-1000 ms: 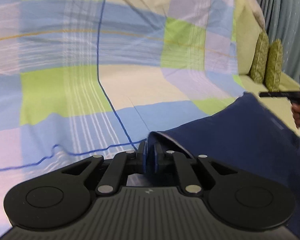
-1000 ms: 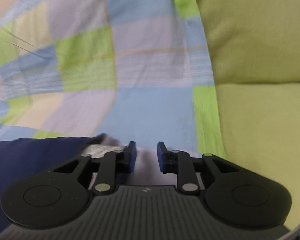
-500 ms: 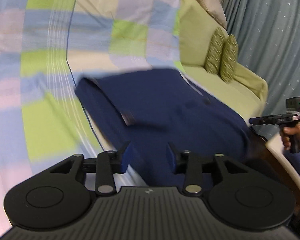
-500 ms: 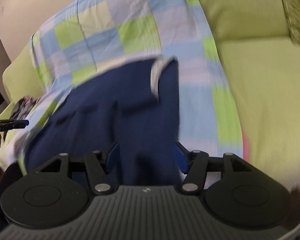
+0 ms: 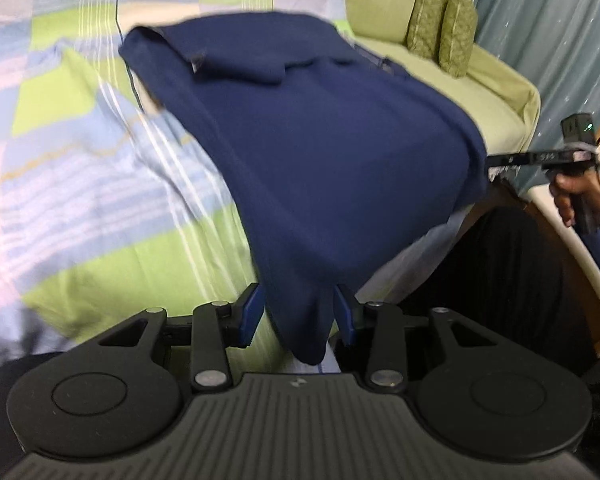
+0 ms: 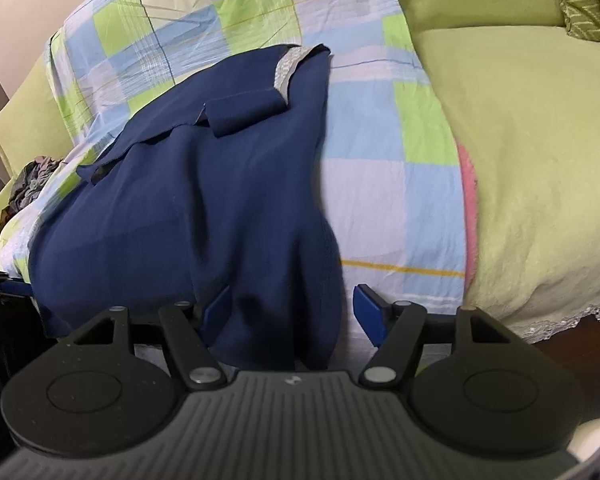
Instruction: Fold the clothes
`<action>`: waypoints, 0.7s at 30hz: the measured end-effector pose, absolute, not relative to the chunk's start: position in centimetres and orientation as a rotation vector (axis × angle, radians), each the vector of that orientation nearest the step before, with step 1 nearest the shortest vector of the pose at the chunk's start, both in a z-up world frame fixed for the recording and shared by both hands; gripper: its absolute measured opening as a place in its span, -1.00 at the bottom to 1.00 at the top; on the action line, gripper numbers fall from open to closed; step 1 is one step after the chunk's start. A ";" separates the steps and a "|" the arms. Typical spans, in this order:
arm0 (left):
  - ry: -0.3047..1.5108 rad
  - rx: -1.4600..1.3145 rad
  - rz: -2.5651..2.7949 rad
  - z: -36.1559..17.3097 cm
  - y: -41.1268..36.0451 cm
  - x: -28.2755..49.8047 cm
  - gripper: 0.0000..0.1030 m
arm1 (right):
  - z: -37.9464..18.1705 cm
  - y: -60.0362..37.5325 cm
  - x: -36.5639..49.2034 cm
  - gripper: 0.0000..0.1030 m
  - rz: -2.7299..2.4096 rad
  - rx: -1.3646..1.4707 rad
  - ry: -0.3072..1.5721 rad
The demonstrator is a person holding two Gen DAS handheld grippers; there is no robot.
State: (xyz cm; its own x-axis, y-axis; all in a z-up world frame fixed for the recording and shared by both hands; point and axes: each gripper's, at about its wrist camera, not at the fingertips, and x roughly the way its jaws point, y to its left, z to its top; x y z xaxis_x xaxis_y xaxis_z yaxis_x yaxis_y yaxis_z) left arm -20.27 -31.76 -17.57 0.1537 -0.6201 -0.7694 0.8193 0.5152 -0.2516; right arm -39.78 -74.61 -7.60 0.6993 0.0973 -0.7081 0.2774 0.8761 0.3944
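A navy blue garment (image 5: 320, 140) lies spread on a checked sheet (image 5: 80, 152) over a sofa, its near hem hanging over the front edge. It also shows in the right wrist view (image 6: 188, 200), with a folded sleeve and a grey collar band at its far end. My left gripper (image 5: 298, 312) is open, with the hem's left corner hanging between its jaws. My right gripper (image 6: 290, 306) is open wide, with the hem's right corner between its jaws. The right gripper also shows in the left wrist view (image 5: 540, 158), held in a hand.
The green sofa (image 6: 540, 140) extends right of the sheet. Two green cushions (image 5: 440, 28) stand at its far end by a teal curtain (image 5: 560, 20). A dark bundle of clothes (image 6: 32, 180) lies at the sofa's left end. A pink cloth edge (image 6: 470, 188) shows beside the sheet.
Both grippers let go of the garment's far corners, opened, and pulled back to the near hem at the sofa's front edge. The garment now lies flat.
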 end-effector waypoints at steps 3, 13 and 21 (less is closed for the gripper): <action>1.003 0.207 -1.053 -18.9 -32.2 -19.8 -0.14 | -8.2 -74.8 -40.0 0.23 -0.086 0.519 0.801; 1.081 0.091 -1.172 -19.0 -32.2 -18.2 -0.97 | -10.0 -76.7 -39.6 -0.90 0.008 0.671 0.819; 1.033 -0.156 -1.298 -14.1 -28.9 -16.0 -0.98 | -5.8 -78.8 -43.2 -0.92 0.001 0.930 0.704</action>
